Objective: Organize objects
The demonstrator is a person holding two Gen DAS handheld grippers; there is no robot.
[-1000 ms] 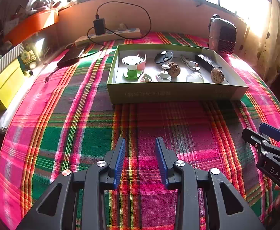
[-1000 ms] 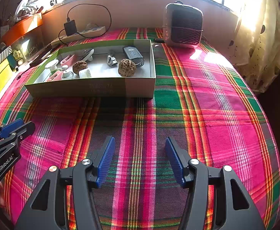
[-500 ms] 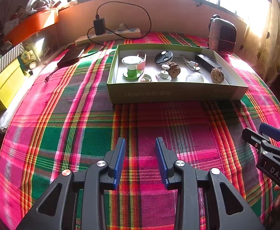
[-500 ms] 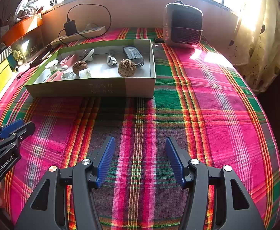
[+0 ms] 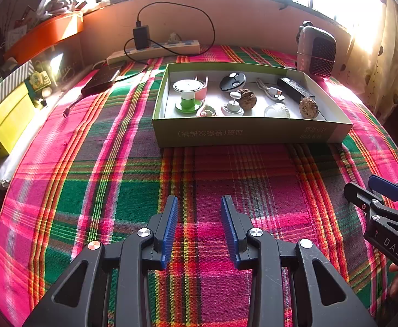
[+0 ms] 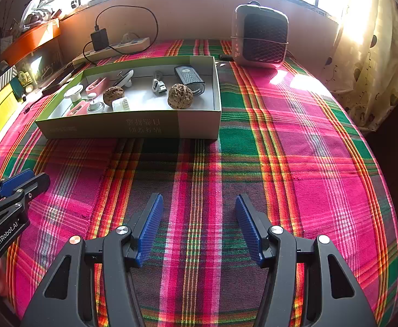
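both grippers hang low over the plaid cloth (image 6: pixel 294 141) of the counter, and they hold nothing. the left gripper (image 5: pixel 199 204) has its fingers at a medium gap; the right gripper (image 6: pixel 199 204) has them wider. further away stands the shallow green box (image 5: pixel 250 132), with all the small things inside: a green spool (image 5: pixel 187 95), two walnuts (image 6: pixel 180 96), a dark remote (image 6: pixel 189 77), a cable (image 5: pixel 270 91). the things lie close together, so a wide reach can push a neighbour, and a round walnut can roll out of the pads. the light box can also slide on the cloth if a finger hits its wall. behind it stand a heater (image 6: pixel 260 36) and a power strip (image 5: pixel 155 50).
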